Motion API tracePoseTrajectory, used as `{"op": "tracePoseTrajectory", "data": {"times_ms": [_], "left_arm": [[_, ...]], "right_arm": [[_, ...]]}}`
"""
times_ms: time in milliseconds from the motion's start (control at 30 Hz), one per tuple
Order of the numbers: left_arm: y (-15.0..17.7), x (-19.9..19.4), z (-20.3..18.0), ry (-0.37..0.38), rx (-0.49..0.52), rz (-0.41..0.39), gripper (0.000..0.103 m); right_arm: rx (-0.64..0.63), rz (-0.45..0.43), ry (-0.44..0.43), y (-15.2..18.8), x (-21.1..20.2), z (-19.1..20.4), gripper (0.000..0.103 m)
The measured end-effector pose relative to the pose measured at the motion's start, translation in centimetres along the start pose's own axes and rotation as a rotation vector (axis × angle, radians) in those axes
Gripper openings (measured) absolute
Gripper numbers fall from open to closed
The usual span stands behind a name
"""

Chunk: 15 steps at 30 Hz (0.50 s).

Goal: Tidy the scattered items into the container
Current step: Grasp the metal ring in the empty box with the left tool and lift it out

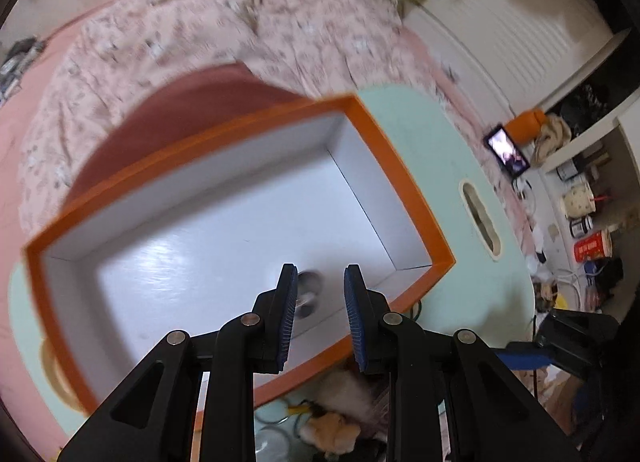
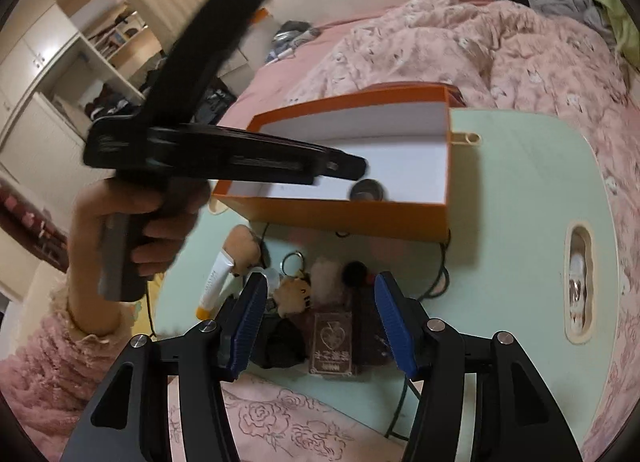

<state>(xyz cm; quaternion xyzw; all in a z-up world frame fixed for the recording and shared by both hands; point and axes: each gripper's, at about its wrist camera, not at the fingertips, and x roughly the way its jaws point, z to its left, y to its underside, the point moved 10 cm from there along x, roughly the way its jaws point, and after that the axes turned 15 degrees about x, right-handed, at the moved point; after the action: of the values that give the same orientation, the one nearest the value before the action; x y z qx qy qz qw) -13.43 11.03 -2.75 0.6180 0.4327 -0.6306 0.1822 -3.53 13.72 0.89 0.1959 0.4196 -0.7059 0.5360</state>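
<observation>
An orange box (image 1: 400, 166) with a white inside stands on the mint-green table (image 1: 460, 182). A small round grey tin (image 1: 310, 290) lies on its floor near the front wall. My left gripper (image 1: 320, 286) hovers over the box with its jaws close together and nothing between them. In the right wrist view it (image 2: 358, 168) hangs just above the tin (image 2: 366, 190). My right gripper (image 2: 320, 294) is open over a pile in front of the box (image 2: 340, 214): a tiger plush (image 2: 294, 294), a white pom (image 2: 326, 274), a clear card case (image 2: 332, 342), a cream tube (image 2: 214, 286) and a brown plush (image 2: 244, 250).
A green cable (image 2: 440, 274) loops across the table (image 2: 520, 202) by the box's right corner. A pink quilt (image 2: 480, 54) surrounds the table, with a lit phone (image 1: 508, 150) lying on it. A person's hand (image 2: 132, 222) in a pink sleeve holds the left gripper.
</observation>
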Motion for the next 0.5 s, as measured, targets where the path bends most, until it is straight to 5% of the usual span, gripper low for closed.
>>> {"op": "tracePoseTrajectory", "data": {"times_ms": [200, 400, 500], "left_arm": [[0.7, 1.4, 2.8, -0.110, -0.051, 0.058, 0.042], [-0.1, -1.0, 3.8, -0.066, -0.087, -0.030, 0.043], [-0.4, -1.2, 4.3, -0.136, -0.088, -0.046, 0.065]], "right_arm": [[0.021, 0.000, -0.026, 0.3, -0.3, -0.6, 0.056], [0.024, 0.015, -0.037, 0.6, 0.4, -0.1, 0.056], [0.039, 0.022, -0.046, 0.5, 0.7, -0.2, 0.056]]}}
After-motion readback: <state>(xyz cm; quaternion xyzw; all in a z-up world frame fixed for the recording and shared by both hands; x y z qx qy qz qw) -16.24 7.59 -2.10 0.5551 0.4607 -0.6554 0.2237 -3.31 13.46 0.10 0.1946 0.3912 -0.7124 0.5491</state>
